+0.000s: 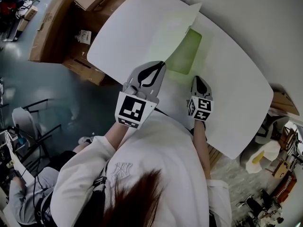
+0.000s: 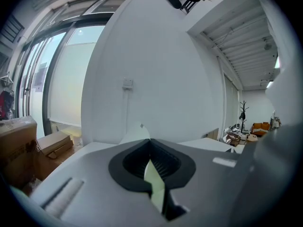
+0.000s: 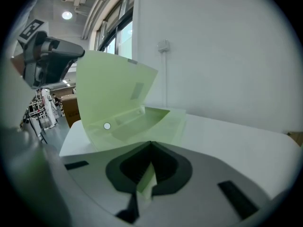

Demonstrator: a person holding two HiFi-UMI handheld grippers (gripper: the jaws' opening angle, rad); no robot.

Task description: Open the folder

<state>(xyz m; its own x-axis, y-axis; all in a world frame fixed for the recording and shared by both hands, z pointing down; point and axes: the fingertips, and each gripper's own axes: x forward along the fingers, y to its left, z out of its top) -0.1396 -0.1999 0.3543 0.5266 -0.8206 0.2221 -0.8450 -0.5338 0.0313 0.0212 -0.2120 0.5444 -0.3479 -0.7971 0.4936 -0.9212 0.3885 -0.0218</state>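
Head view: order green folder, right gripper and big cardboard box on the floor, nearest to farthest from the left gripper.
1. green folder: pinched in the left gripper.
2. right gripper: just right, gripping the folder too.
3. cardboard box: floor, far left.

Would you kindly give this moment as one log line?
folder: partly open | left gripper: shut on cover | right gripper: shut on folder
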